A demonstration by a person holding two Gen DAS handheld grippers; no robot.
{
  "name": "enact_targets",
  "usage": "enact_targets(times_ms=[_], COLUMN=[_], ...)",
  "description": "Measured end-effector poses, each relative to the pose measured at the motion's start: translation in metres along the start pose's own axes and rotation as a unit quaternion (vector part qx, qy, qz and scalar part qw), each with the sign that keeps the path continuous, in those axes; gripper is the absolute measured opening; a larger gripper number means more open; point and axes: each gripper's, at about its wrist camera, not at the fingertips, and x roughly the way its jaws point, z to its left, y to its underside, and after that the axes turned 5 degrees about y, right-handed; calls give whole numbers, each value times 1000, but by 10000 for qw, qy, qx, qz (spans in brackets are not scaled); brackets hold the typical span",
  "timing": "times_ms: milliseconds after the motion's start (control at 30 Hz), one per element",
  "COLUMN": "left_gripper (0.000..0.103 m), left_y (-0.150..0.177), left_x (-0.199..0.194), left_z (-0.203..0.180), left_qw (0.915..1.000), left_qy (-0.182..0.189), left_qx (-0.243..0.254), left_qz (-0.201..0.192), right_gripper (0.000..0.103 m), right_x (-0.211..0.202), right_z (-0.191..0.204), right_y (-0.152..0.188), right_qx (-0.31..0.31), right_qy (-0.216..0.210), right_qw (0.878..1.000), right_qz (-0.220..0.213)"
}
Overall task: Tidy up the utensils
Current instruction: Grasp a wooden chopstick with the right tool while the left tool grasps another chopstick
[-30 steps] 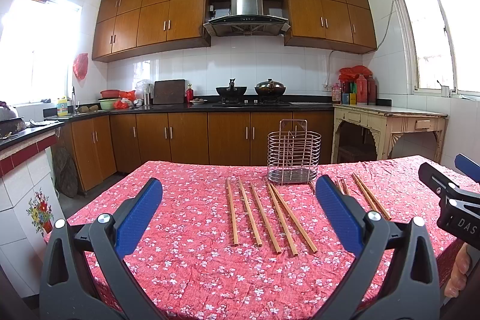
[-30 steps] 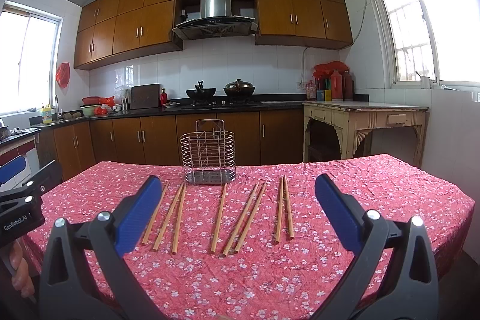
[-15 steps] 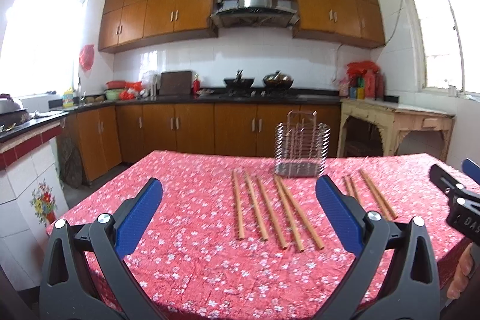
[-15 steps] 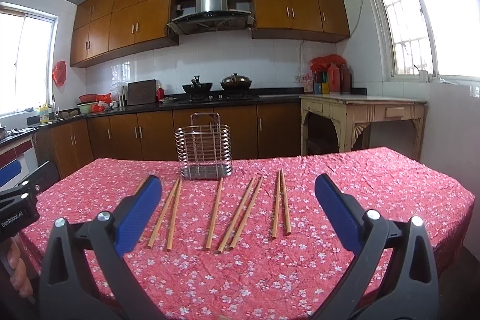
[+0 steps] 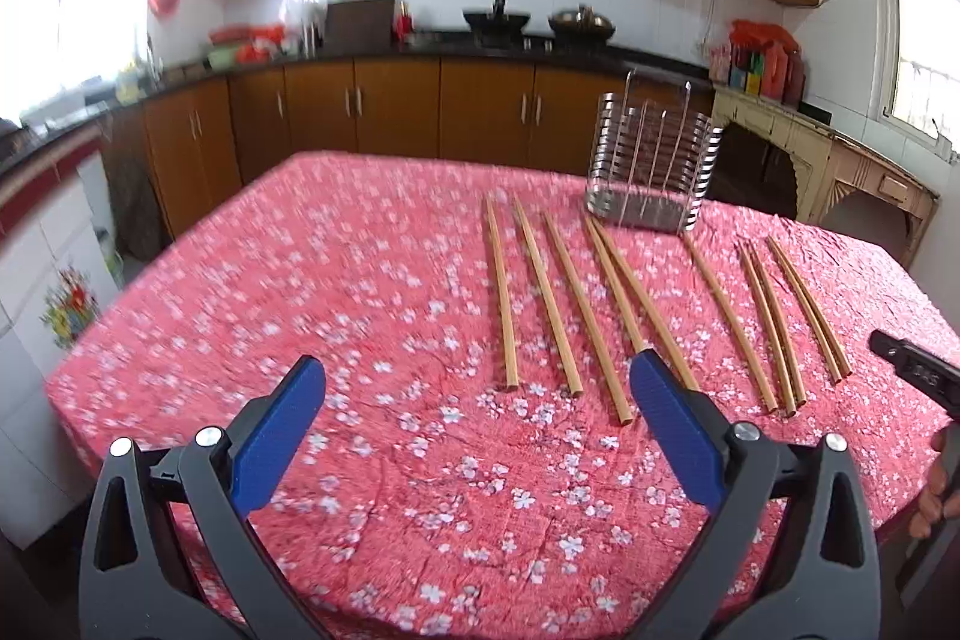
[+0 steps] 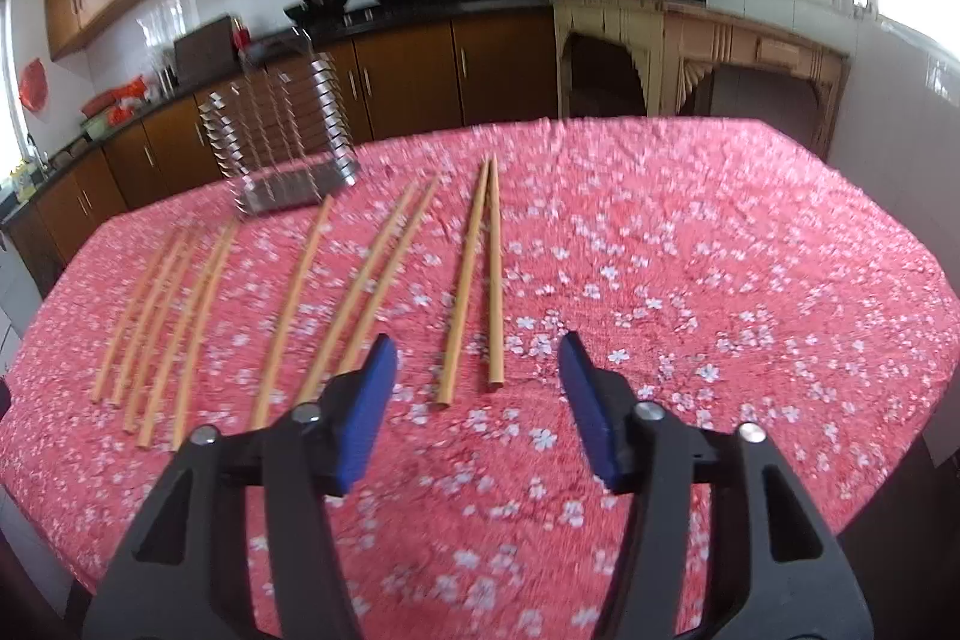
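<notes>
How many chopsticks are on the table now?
10 chopsticks, all lying on the tablecloth in front of the wire holder: in the right wrist view, five at left, a single, then two pairs rightward. None seems hidden.

No text, label, brand or number can be read in either view. The black part of the right tool [image 5: 912,370] at the left wrist view's right edge carries faint pale marks, too blurred to make out. The coloured packages [image 5: 759,64] on the far side counter show no legible print.
</notes>
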Motion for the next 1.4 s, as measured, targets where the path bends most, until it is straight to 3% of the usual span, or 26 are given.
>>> enact_targets(times_ms=[233,300,400,800,1000,1300,1367,1400], left_gripper=[91,87,80,62,46,38,31,19], left_y=[-3,-4,-4,-11,-9,-10,-11,-12], left_x=[26,30,36,66,89,97,98,99], left_z=[14,16,16,4,4,-7,-11,-13], left_qw=[9990,9987,9982,9942,9887,9885,9882,9879], left_qy=[-66,-56,-26,157,218,64,39,17], left_qx=[-96,-69,-24,291,276,484,570,603], left_qz=[421,493,597,1022,1455,1435,1419,1429], right_gripper=[31,19,8,8,8,8,8,8], right_x=[48,54,56,97,110,109,110,111], right_z=[-3,0,-2,-49,-70,-66,-66,-68], right_y=[-6,-6,-10,-50,-60,-57,-57,-57], right_qx=[1,-68,-82,491,630,545,537,538], right_qy=[134,230,323,919,1244,1298,1308,1305], right_qw=[9976,9967,9964,9900,9864,9873,9872,9873], right_qz=[680,781,780,955,869,733,732,731])
